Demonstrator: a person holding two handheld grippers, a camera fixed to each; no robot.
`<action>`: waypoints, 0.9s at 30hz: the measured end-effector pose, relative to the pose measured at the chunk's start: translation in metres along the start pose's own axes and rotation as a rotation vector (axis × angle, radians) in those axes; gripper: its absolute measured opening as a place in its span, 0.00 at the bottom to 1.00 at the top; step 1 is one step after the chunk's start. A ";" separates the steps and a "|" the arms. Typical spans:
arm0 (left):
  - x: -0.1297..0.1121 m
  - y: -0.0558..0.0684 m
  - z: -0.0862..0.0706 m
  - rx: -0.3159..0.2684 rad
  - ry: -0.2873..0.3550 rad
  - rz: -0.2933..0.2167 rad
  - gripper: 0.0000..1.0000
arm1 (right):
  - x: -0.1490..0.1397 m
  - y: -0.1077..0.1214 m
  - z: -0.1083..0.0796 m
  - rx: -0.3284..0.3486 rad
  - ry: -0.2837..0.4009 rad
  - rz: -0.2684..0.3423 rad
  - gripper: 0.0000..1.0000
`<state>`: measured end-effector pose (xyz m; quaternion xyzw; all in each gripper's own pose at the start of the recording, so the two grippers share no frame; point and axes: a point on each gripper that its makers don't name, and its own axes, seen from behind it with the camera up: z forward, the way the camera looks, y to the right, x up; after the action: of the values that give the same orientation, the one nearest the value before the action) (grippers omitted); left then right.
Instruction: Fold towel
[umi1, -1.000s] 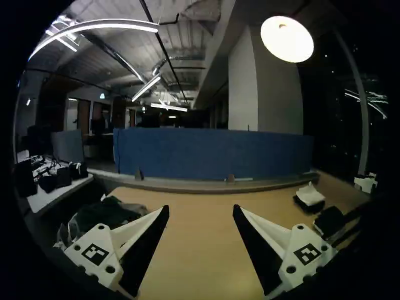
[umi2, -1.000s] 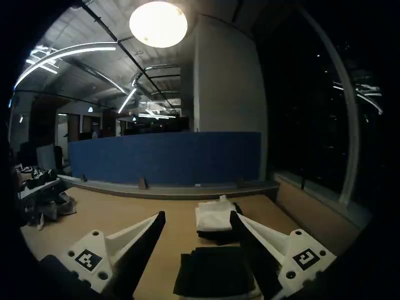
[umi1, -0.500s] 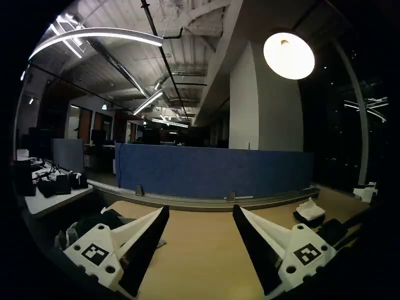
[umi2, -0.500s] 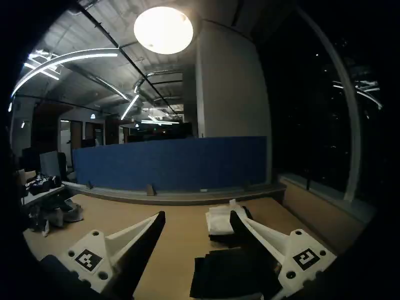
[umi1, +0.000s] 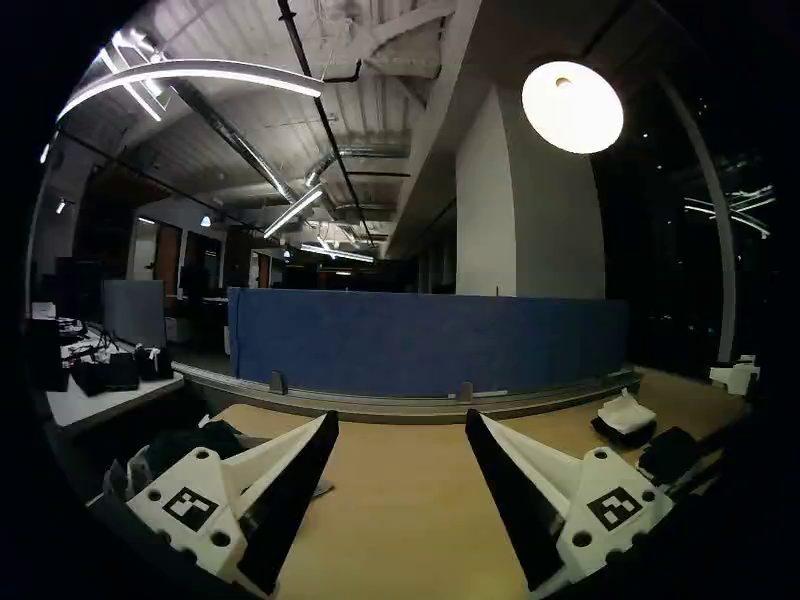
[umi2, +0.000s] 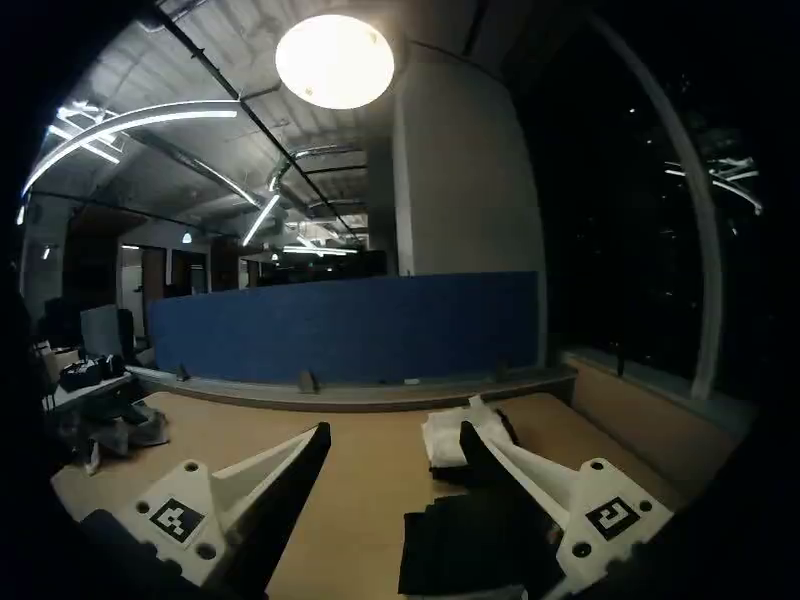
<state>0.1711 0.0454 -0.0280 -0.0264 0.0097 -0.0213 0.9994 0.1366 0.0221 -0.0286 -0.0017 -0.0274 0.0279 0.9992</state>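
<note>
- Left gripper (umi1: 400, 415): jaws spread wide, nothing between them, held above bare desk (umi1: 400, 520).
- Right gripper (umi2: 393, 427): jaws spread too, empty. A dark folded towel (umi2: 460, 545) lies on the desk just below and partly behind its right finger, not gripped.
- Step in hand, prob.: fetch the next towel. The likely source is the heap of loose cloth (umi1: 185, 445) at the near left desk edge, just behind the left finger.
- To do it well: swing both grippers left and tilt down. Pick one top layer and pinch two neighbouring corners of the same piece. Lift it clear of the heap, then spread it flat mid-desk before creasing. Risk: taking two layers at once.
- Keep away from the finished stack. The white folded towel (umi2: 450, 435) sits on a dark one, farther back on the right.
- Views differ: the left gripper view has the heap close, w/ the folded towels small at far right. The right gripper view has those towels close, w/ the heap small at far left.
- Far: a blue partition (umi1: 420, 340) along the desk's back edge. The left gripper view adds a side desk (umi1: 110, 385) w/ dark gear.
</note>
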 end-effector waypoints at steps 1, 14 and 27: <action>-0.003 0.000 0.000 0.001 0.001 0.004 0.94 | -0.001 -0.002 0.000 0.002 0.001 -0.002 1.00; -0.055 -0.015 0.006 0.048 0.003 0.029 0.94 | -0.003 -0.016 0.003 0.034 -0.018 -0.055 1.00; -0.110 -0.042 0.009 0.087 0.007 0.030 0.94 | 0.004 -0.015 0.020 0.014 -0.030 -0.115 1.00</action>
<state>0.0600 0.0092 -0.0144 0.0171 0.0127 -0.0069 0.9997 0.1403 0.0071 -0.0082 0.0071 -0.0423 -0.0295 0.9986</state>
